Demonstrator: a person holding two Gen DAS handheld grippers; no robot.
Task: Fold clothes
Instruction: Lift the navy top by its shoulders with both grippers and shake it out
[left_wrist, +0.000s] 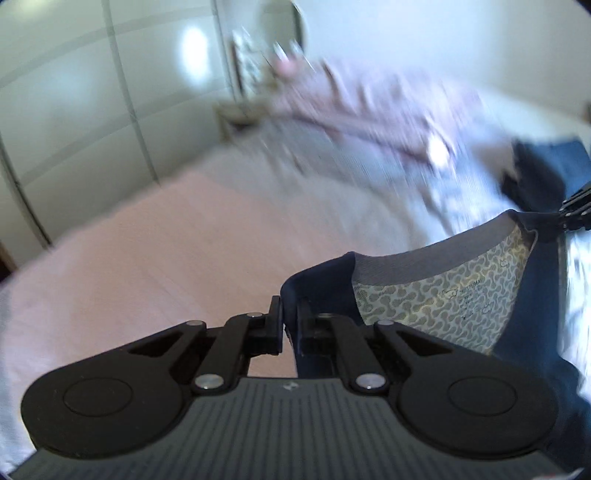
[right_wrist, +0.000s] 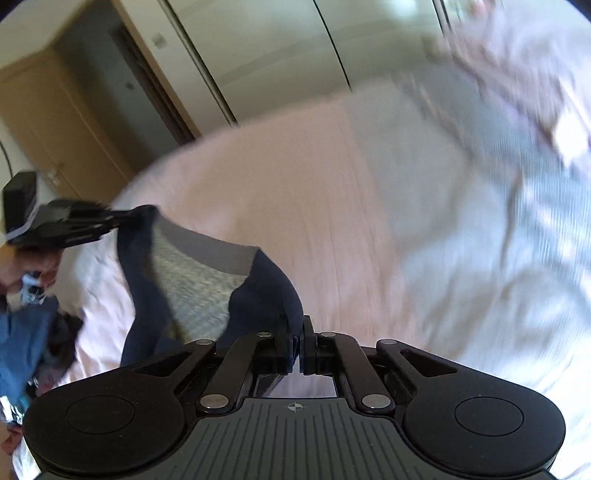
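The left gripper (left_wrist: 290, 317) and right gripper (right_wrist: 298, 345), each clamped on a shoulder of a navy top (left_wrist: 532, 295), hold it above the bed (left_wrist: 147, 258); soft and light, it sags between them.

Blurred past telling: my bedding (left_wrist: 388, 122) heap at the bed's far end. My garment (left_wrist: 535, 295): lower part cut off by the frame edge.
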